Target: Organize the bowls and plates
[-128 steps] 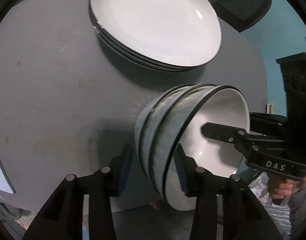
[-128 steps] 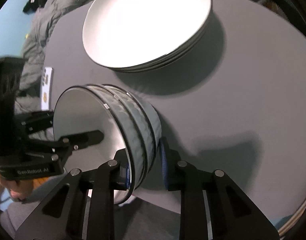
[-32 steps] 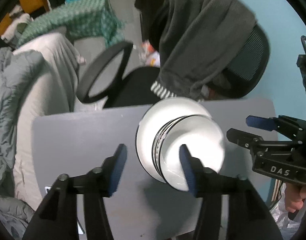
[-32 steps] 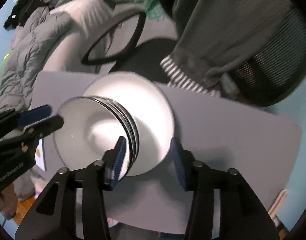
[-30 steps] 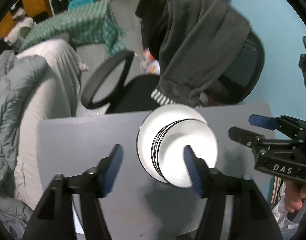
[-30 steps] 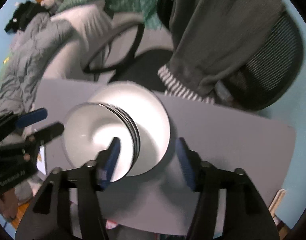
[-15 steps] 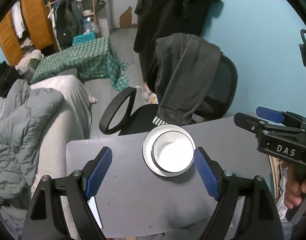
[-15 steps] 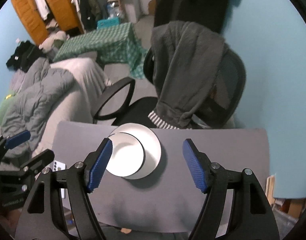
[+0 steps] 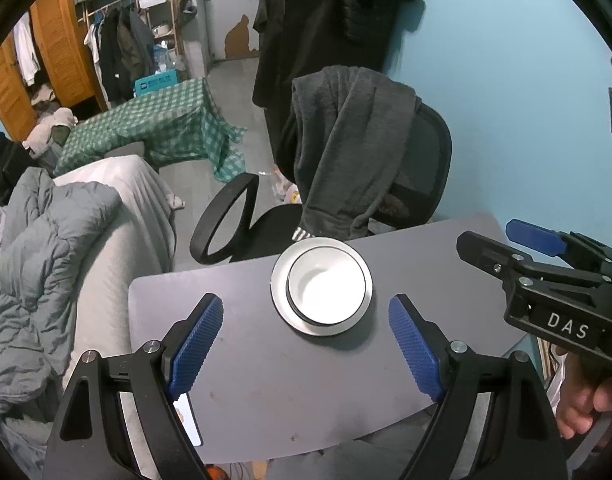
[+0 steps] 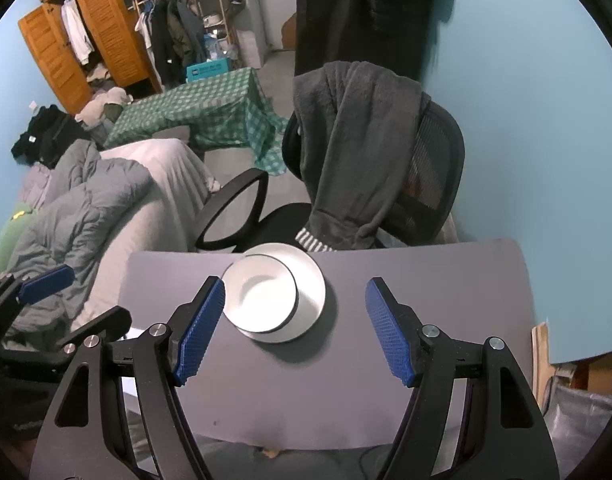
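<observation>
A stack of white bowls with dark rims sits upright on a stack of white plates near the far edge of the grey table. The same bowls and plates show in the right wrist view. My left gripper is open and empty, held high above the table in front of the stack. My right gripper is open and empty too, also high and back from the stack. The right gripper shows in the left wrist view, and the left gripper in the right wrist view.
A black office chair draped with a grey garment stands behind the table. A bed with grey bedding lies to the left. A white card lies at the table's left edge. A green checked cloth covers furniture farther back.
Both grippers let go of the bowl stack, which now rests on the plates. Both opened wide and pulled up and back from the table.
</observation>
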{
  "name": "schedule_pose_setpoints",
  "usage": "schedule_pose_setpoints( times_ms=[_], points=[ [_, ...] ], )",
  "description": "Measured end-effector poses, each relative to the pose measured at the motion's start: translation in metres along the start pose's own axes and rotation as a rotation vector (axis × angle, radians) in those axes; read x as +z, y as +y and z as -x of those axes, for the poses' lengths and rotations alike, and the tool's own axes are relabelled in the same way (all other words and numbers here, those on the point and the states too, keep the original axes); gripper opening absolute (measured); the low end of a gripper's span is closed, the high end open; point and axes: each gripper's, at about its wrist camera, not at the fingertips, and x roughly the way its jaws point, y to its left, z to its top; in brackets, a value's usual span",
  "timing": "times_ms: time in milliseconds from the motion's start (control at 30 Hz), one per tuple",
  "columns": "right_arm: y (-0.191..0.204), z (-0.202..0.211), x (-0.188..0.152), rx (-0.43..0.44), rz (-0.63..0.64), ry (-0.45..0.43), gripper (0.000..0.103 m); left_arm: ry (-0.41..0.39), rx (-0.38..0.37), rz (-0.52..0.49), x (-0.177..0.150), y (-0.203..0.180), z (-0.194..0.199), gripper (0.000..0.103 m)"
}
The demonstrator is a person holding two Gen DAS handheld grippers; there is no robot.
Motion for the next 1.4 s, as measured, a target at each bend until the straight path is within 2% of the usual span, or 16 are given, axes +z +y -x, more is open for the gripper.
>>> schedule_pose_setpoints(
  times_ms=[1400],
  points=[
    [-0.002,0.015,-0.009,-0.008,-0.011,-0.002,0.072,0.011,-0.018,0.024,-0.003,-0.004,0.006,0.086]
  ],
)
